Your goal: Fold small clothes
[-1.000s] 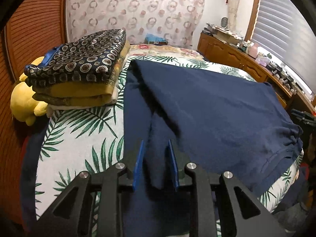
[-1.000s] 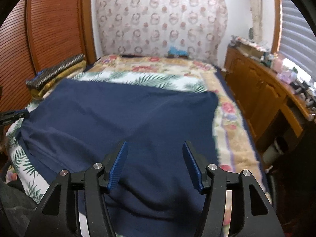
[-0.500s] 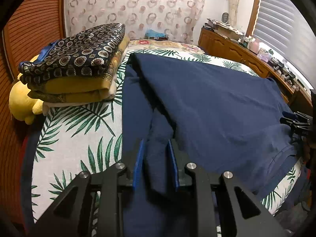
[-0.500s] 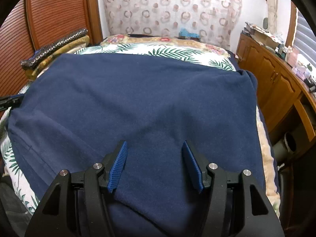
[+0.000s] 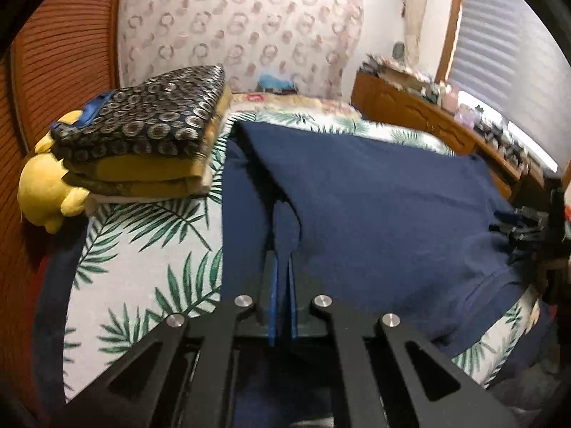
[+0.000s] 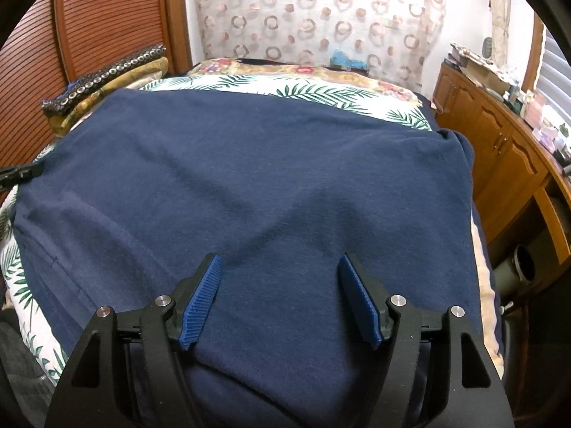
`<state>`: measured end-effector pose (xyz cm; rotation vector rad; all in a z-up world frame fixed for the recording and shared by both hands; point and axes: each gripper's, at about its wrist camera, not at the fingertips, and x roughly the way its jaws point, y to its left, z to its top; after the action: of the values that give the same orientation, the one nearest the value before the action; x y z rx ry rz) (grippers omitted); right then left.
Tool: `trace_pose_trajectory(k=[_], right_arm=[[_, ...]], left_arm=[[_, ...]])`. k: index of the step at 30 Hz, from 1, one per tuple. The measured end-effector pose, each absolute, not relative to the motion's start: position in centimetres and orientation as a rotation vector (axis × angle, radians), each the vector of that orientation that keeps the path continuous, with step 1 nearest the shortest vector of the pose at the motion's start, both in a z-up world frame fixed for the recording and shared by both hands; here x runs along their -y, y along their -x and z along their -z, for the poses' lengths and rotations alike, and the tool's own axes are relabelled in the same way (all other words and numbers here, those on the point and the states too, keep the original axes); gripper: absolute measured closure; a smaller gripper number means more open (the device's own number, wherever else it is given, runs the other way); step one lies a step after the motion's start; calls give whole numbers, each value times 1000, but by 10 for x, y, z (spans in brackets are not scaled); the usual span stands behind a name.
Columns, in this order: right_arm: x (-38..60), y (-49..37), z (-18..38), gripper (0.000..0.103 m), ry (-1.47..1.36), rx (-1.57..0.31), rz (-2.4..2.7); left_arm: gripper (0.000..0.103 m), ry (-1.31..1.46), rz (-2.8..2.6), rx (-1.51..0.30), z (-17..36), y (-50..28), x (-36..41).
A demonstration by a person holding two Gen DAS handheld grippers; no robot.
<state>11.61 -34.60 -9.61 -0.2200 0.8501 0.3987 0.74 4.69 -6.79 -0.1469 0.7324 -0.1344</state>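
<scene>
A navy blue garment (image 5: 374,207) lies spread on the bed with its left side folded over. My left gripper (image 5: 282,267) is shut on a raised fold of the navy garment near its front left edge. In the right wrist view the same garment (image 6: 257,174) covers most of the bed. My right gripper (image 6: 280,278) is open, its blue pads low over the cloth near the front edge, nothing between them. The right gripper also shows at the right edge of the left wrist view (image 5: 528,232).
A stack of folded clothes (image 5: 150,135) with a patterned dark top sits at the back left, over a yellow plush toy (image 5: 46,185). The leaf-print bedsheet (image 5: 142,249) shows at left. A wooden cabinet (image 6: 499,135) with clutter runs along the right.
My left gripper has closed from a narrow gap to shut on the garment's fold. My right gripper moved forward and lower over the cloth, still open.
</scene>
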Motion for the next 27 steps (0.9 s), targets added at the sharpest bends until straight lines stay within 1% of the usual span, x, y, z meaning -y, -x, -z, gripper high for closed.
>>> trace_pose_trajectory(k=[9,11,12,13,14,16,18,27], right_arm=[[346,-116,96,32,220,-849,-398],[346,-116,97,32,220,-849,-399],[347,-116,97,32,220,-849,-398],[347,-116,97,32,220,-849,-399],[347,-116,97,32,220,-849,-399],[347,-116,97,32,220,-849,-399],[347,-116,97,32,220,-849,-399],[347,-116,97,32,220,-849,-399]], left_arm=[[99,156,56,-753,71,4,-64],[90,149,52,-757,70,4,-67],[80,151,59,-759,70,3,-67],[73,154,64,-762,70,3,-67],[70,155,69,-768,71,2,-66],[59,155,80,-774,72,2,-64],[54,151,91,-789,76,1,-61],[53,150,93,-843,89,-8,-57]])
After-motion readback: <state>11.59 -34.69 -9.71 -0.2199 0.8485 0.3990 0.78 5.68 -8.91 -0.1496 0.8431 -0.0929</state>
